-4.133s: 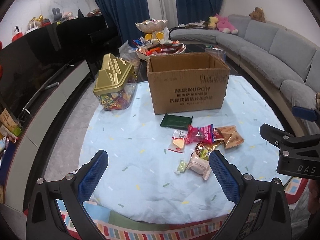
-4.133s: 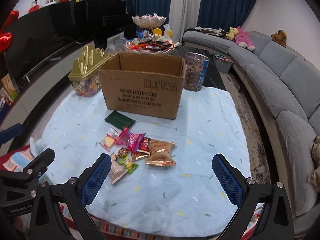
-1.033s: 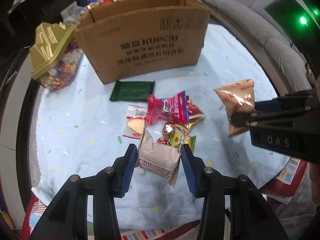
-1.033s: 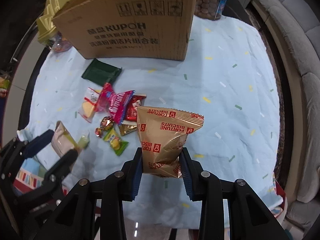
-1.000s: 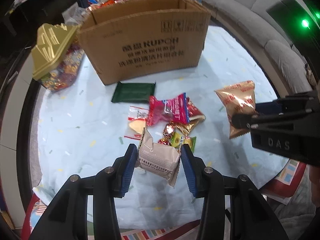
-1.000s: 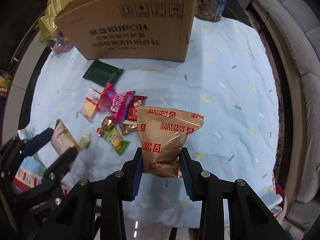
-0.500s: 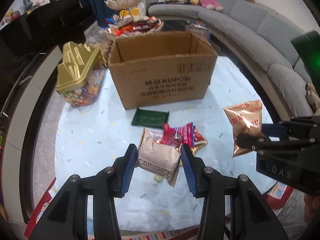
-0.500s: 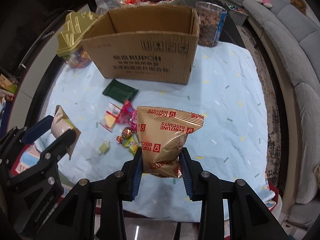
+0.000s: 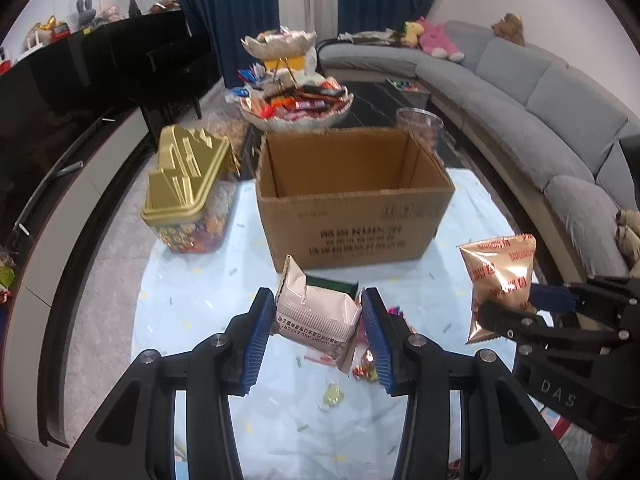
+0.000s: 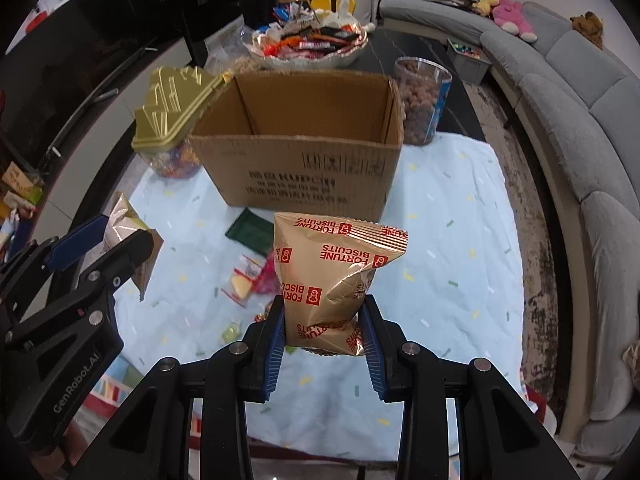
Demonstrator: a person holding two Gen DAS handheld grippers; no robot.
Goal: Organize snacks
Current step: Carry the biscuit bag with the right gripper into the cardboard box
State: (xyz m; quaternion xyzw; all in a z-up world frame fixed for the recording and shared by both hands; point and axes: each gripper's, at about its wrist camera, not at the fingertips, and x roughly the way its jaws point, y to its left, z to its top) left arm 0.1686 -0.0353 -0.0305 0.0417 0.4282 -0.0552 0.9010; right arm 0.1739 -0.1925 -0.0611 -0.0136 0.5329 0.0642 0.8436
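Open cardboard box point(image 10: 296, 168) stands mid-table point(image 10: 460, 240); lidded candy jar point(image 10: 170, 120) to its left, jar of round snacks point(image 10: 422, 100) behind its right corner — tiered tray point(image 10: 306, 40) farther back. Loose snack packets point(image 10: 244, 284) lie before the box.

Showing on inspection: one open cardboard box point(image 10: 304, 160), two grippers each gripping one snack packet, one gold-lidded candy jar point(image 9: 186, 196), one green packet point(image 10: 250, 232), one clear jar point(image 10: 420, 100).
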